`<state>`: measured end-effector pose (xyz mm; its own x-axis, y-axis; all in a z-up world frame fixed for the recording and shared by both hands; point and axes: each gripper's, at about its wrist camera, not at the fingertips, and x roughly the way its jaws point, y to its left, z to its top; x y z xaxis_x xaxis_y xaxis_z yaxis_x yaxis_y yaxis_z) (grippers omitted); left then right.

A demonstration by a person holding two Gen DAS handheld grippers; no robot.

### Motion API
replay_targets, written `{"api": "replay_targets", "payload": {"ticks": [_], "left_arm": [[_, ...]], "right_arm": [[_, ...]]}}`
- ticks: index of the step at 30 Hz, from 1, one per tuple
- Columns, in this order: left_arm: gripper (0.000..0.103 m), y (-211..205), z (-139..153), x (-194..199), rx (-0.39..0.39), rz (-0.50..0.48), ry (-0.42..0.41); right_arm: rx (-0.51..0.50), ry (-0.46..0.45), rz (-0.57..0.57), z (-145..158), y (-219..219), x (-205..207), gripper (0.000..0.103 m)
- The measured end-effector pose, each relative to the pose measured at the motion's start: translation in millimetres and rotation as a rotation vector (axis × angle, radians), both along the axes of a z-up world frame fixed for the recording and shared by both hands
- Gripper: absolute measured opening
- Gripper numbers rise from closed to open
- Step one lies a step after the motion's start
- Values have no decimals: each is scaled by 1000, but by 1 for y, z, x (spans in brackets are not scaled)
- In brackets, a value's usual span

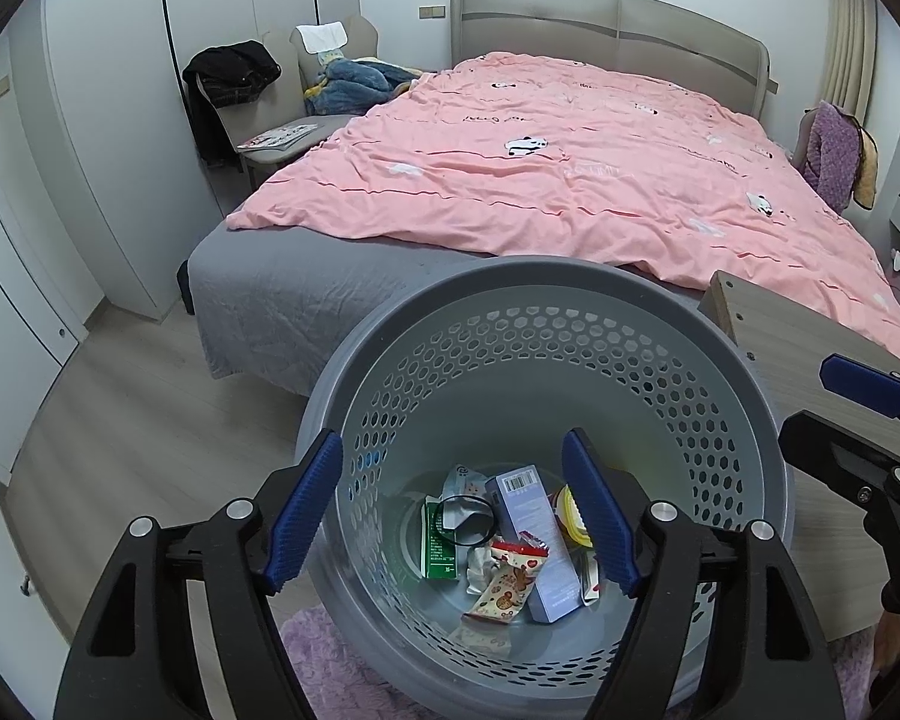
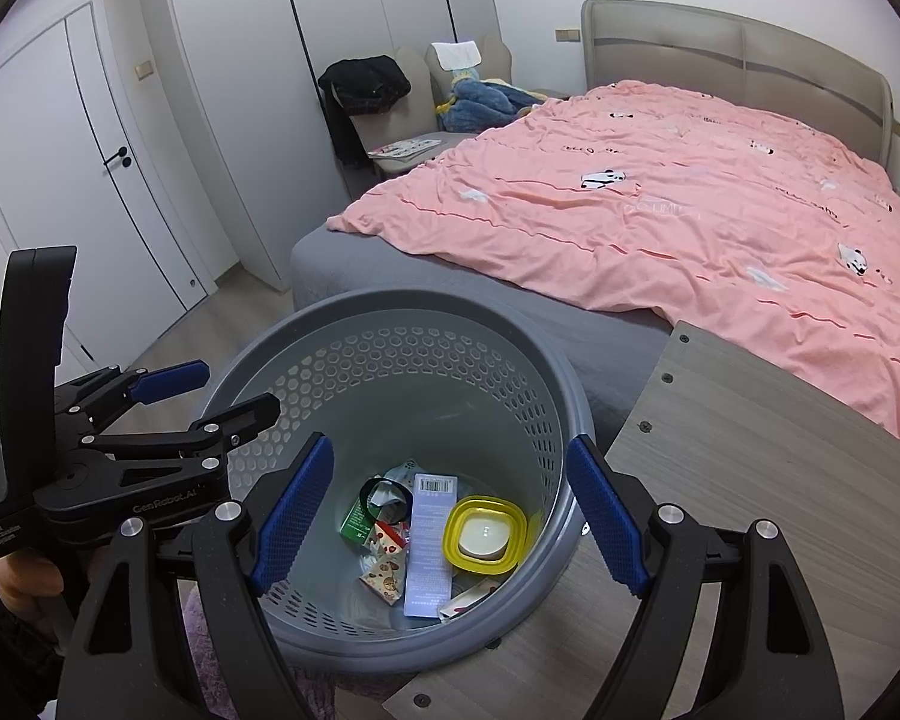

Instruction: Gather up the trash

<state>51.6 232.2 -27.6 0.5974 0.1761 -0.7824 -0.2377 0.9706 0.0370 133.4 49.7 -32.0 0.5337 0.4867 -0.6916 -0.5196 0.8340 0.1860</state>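
A grey perforated basket [image 1: 540,282] [image 2: 390,300] stands on the floor by the bed. Trash lies at its bottom: a lilac box [image 1: 534,534] [image 2: 429,546], a green packet [image 1: 438,546] [image 2: 354,525], a printed snack wrapper [image 1: 507,585] [image 2: 384,576], a black ring [image 1: 468,522] and a yellow-rimmed lid [image 2: 486,534]. My left gripper [image 1: 453,516] [image 2: 240,387] hangs over the basket's left side, open, with nothing between its blue pads. My right gripper [image 2: 450,516] [image 1: 810,399] hovers over the right side, also open and holding nothing.
A wooden table top [image 2: 780,480] touches the basket's right side. A bed with a pink duvet [image 1: 540,162] lies behind. A purple rug [image 1: 324,648] lies under the basket. Chairs with clothes [image 1: 240,78] stand at the back left, by white wardrobes.
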Motion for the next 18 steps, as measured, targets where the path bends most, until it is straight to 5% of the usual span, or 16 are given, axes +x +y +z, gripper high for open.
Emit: {"api": "replay_targets", "payload": {"ticks": [18], "left_arm": [[78,0,4,-4,14,10,-5]], "right_arm": [[-4,-5,-2,3,0,-2,84]]}}
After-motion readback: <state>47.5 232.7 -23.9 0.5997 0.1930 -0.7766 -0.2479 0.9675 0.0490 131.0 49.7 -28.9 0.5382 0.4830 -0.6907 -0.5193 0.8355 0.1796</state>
